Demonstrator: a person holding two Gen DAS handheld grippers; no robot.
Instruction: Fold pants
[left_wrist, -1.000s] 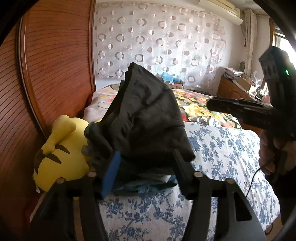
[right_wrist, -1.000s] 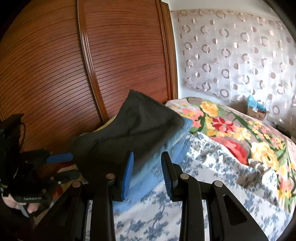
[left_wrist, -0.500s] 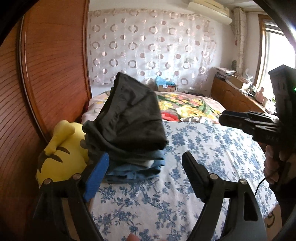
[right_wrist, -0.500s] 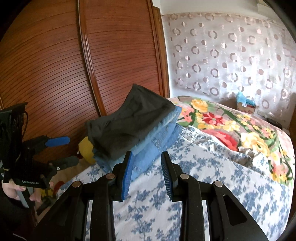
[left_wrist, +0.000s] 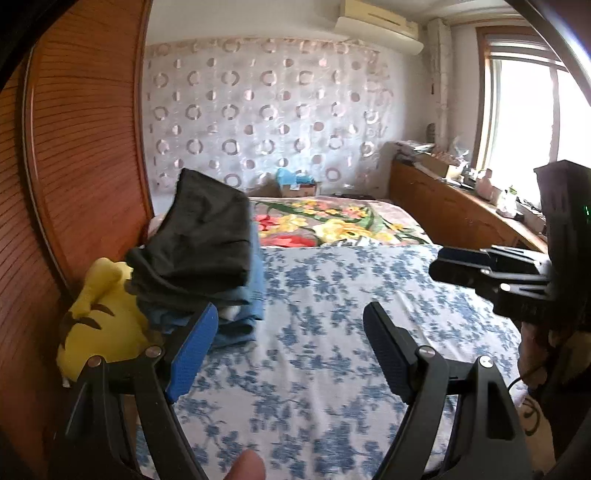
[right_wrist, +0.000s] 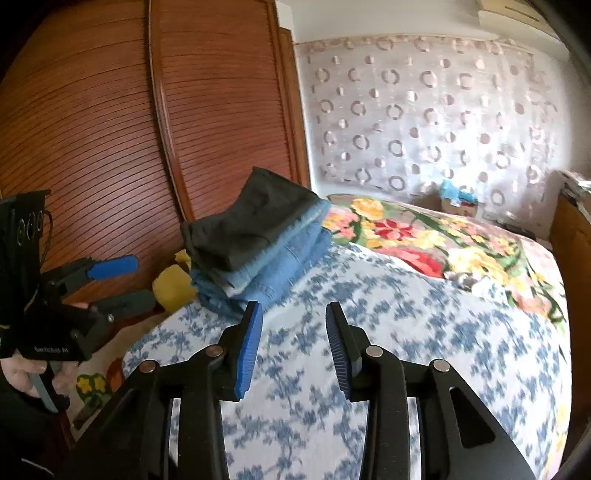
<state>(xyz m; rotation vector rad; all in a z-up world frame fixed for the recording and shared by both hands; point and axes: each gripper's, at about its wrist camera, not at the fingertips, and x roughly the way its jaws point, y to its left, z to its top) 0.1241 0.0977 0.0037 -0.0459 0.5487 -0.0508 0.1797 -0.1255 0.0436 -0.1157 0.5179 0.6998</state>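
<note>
Left wrist view: my left tool (left_wrist: 290, 345) stands wide, nothing between the blue pad and the black one, only the white bedsheet with blue flower print (left_wrist: 332, 332) behind the gap; it opened further during the last second and now holds that width. The folded dark charcoal fabric pants (left_wrist: 207, 236) sit on top of a stack of folded blue denim jeans (left_wrist: 243, 306) at the left edge of the bed, just beside the yellow plush toy with black stripes (left_wrist: 99, 321) and near the slatted brown wooden wardrobe door (left_wrist: 85, 147). The right tool (left_wrist: 480, 267) shows at the right edge, clear of the stack; I can't read its gap from here. Right wrist view: right tool (right_wrist: 293, 345) partly open, jaws have just been opening a bit more, nothing between them, just sheet. The stack lies ahead and left, charcoal pair uppermost, denim layers under it, top layer sloping up toward the wardrobe. Left tool (right_wrist: 118, 280) visible at left, spread and empty, a hand on its grip. My read: the fold itself looks finished and the pants are placed on the pile; both tools are off the cloth. What's left, if anything, is squaring up the top layer, which sits a bit skewed and lifted at the back. Writing: a white label on the left tool body in the right view, too blurred to read. No other legible text or brands.
</note>
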